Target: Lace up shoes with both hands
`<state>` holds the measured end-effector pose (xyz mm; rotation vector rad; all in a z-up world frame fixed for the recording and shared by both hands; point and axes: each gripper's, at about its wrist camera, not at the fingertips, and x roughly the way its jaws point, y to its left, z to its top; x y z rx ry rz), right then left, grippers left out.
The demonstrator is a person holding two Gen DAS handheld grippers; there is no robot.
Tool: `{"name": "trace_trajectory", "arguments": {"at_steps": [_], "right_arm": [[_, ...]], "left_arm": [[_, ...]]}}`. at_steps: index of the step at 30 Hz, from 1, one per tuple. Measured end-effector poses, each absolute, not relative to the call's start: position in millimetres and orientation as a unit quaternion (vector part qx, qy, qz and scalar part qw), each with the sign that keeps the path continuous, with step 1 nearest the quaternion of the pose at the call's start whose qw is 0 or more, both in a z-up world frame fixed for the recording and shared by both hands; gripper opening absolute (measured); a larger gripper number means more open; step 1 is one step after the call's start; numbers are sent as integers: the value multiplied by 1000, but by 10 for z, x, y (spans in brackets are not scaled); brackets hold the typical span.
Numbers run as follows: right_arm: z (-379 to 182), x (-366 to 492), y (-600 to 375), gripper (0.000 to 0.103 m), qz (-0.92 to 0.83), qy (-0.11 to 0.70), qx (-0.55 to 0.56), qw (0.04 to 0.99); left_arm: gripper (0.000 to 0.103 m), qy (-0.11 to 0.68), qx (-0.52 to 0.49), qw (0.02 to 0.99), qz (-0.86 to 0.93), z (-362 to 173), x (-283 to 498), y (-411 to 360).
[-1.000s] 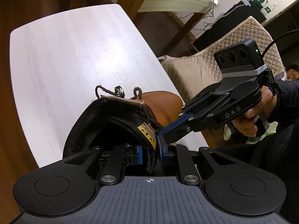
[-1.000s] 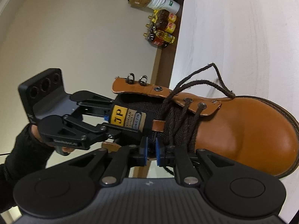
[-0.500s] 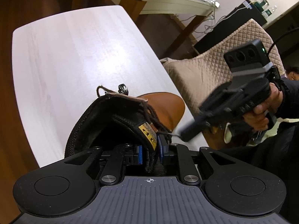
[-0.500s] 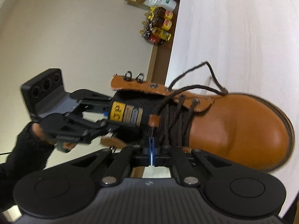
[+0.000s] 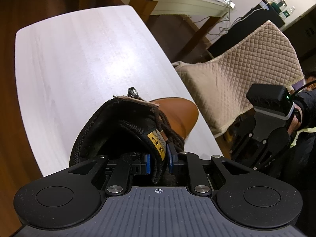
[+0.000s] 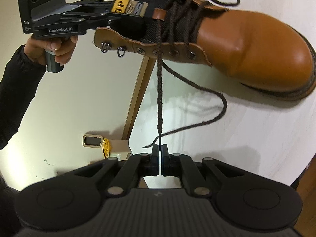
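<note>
We see the tan boot (image 6: pixel 246 45) lying on the white table (image 5: pixel 79 59), its tongue (image 5: pixel 156 148) clamped in our left gripper (image 5: pixel 158 161), our right gripper (image 6: pixel 160 150) pinched closed on the dark lace (image 6: pixel 159 98) just beside the boot.

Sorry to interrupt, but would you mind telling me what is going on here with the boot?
A person is lacing a tan boot on a white table with a handheld gripper in each hand. The left gripper is clamped on the boot's tongue, steadying it. The right gripper is shut on a brown lace, which runs taut up to an eyelet. The upper hooks are not yet laced.
</note>
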<state>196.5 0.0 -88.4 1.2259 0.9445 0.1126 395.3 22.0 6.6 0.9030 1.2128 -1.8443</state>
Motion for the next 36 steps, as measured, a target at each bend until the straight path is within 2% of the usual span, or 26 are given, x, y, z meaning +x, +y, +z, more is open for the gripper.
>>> {"name": "trace_trajectory", "arguments": {"at_steps": [6, 18, 25, 31, 36], "right_arm": [[-873, 1914, -7, 2, 45, 408, 575, 708], [-986, 1954, 163, 2, 75, 437, 576, 687], [-925, 1904, 102, 2, 111, 369, 647, 658], [-918, 2058, 182, 2, 165, 380, 641, 646], [-949, 2164, 445, 2, 219, 419, 616, 630]], "left_arm": [[18, 473, 348, 379, -716, 72, 3938, 244], [18, 472, 334, 406, -708, 91, 3931, 337], [19, 458, 327, 454, -691, 386, 3981, 536], [19, 442, 287, 511, -679, 895, 3823, 933], [25, 488, 284, 514, -646, 649, 3519, 1120]]}}
